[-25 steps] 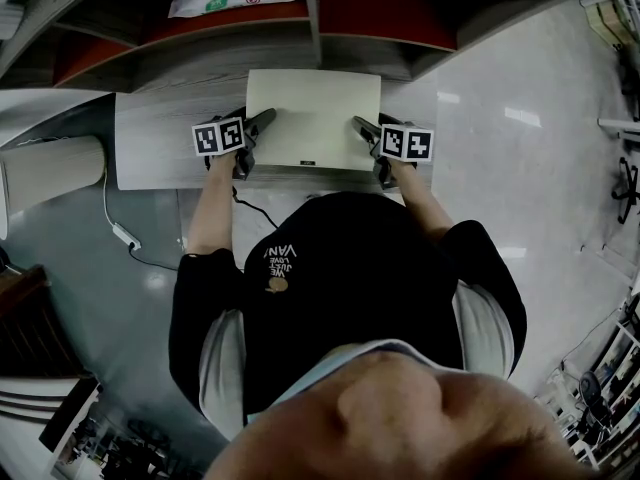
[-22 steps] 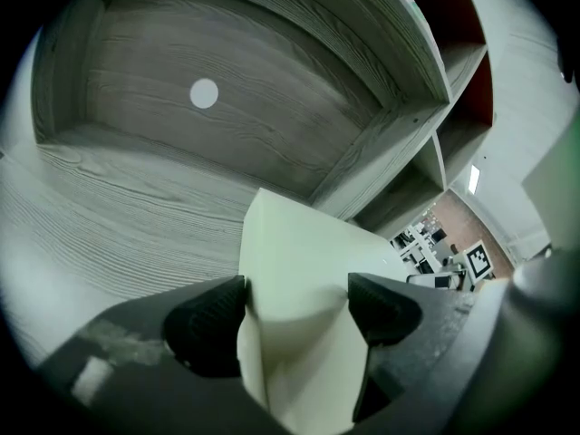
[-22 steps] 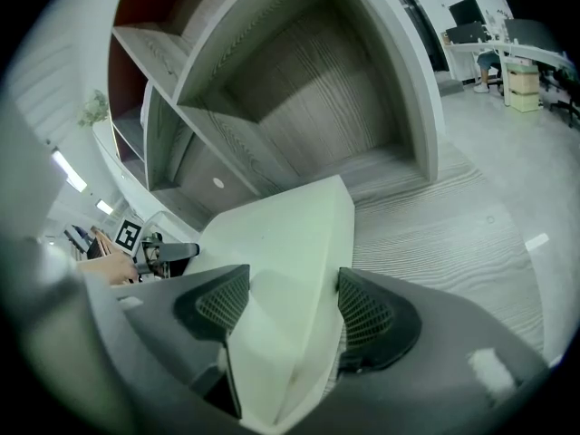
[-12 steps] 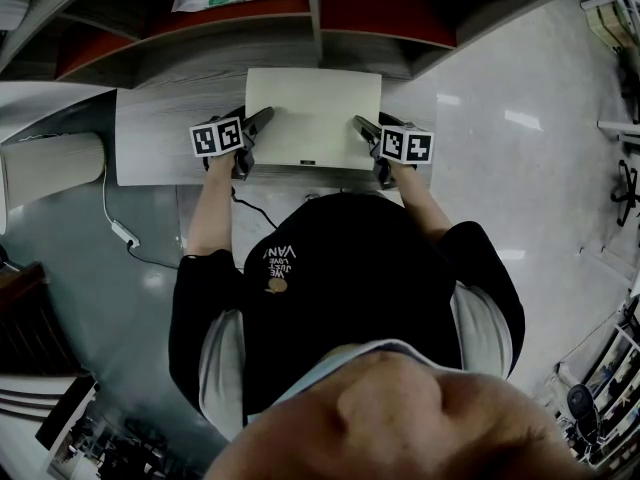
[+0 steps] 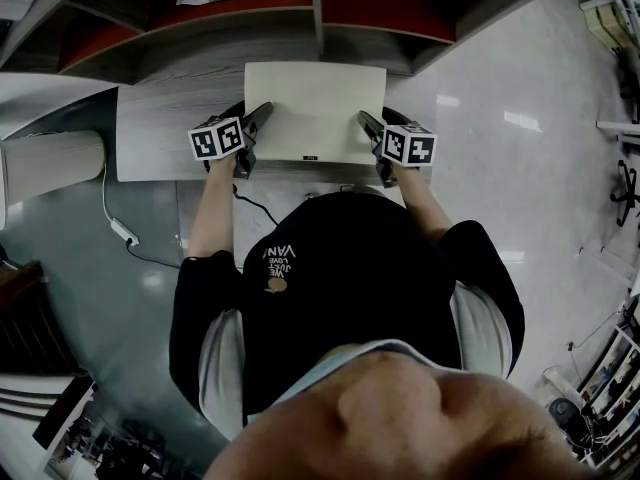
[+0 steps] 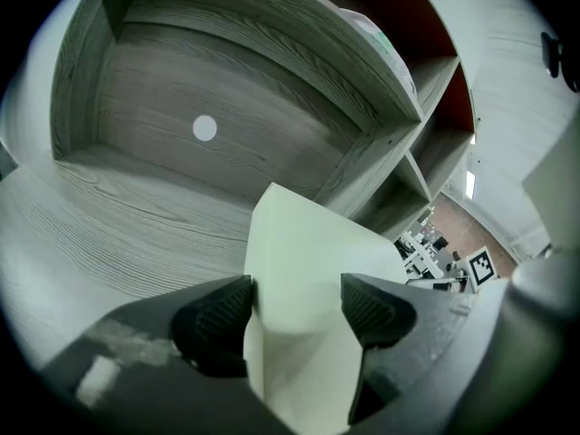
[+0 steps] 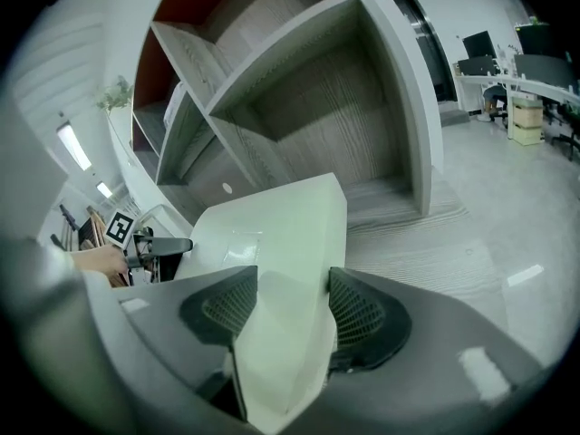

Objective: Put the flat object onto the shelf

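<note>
- The left gripper's (image 5: 262, 113) jaws were closing on the flat box's (image 5: 315, 108) left edge.
- The right gripper's (image 5: 366, 120) jaws were closing on its right edge, near the shelf (image 5: 318, 13).

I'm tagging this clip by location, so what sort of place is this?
Probably an open office or lab: desks with office chairs stand in the background, beyond a wooden cubby shelf on a glossy floor.
</note>
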Available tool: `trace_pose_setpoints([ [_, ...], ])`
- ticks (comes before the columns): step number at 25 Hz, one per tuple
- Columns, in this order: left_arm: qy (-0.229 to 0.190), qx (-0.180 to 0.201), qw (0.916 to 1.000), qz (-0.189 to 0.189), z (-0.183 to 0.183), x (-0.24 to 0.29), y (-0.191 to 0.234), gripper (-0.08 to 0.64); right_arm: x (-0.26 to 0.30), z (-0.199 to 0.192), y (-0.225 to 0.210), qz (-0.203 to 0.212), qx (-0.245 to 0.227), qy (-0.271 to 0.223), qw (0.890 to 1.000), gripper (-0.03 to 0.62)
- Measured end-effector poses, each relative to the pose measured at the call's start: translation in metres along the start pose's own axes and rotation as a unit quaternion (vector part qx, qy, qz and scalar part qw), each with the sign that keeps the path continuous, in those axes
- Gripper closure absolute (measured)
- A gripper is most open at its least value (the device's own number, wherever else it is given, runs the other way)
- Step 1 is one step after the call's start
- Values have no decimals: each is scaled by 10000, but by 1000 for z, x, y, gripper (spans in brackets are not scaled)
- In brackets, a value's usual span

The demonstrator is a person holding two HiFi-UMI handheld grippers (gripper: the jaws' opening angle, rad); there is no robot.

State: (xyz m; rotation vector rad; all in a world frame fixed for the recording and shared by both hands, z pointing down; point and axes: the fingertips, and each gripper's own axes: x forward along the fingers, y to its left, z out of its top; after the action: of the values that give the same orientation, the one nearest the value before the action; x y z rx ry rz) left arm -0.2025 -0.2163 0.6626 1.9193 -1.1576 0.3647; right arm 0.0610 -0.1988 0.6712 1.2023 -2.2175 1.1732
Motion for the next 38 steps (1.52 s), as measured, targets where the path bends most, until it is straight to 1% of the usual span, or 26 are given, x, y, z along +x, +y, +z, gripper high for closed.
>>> trace_pose_setpoints([
  [4, -130, 98, 9999, 13, 4, -8, -6, 247, -9, 7, 4, -55, -125, -171, 9998, 357],
  [10, -359, 88, 9993, 10, 8, -21, -10, 249, -20, 15, 15, -30, -190, -424, 9989, 364],
  [15, -669, 81, 9977, -40, 14, -34, -15, 250, -31, 25, 26, -13, -301, -686, 9972, 370],
  [18, -859, 139, 9962, -41, 20, -46, -18, 250, -40, 34, 37, 27, -428, -854, 9954, 373],
  [22, -1157, 256, 9929, -78, 31, -65, -27, 252, -55, 45, 52, 85, -559, -1111, 9922, 377],
  [31, -1698, 604, 9835, -157, 55, -105, -46, 253, -82, 59, 82, 210, -653, -1578, 9851, 383],
  [38, -2074, 827, 9743, -304, 72, -135, -65, 256, -110, 74, 104, 293, -756, -2014, 9762, 388],
])
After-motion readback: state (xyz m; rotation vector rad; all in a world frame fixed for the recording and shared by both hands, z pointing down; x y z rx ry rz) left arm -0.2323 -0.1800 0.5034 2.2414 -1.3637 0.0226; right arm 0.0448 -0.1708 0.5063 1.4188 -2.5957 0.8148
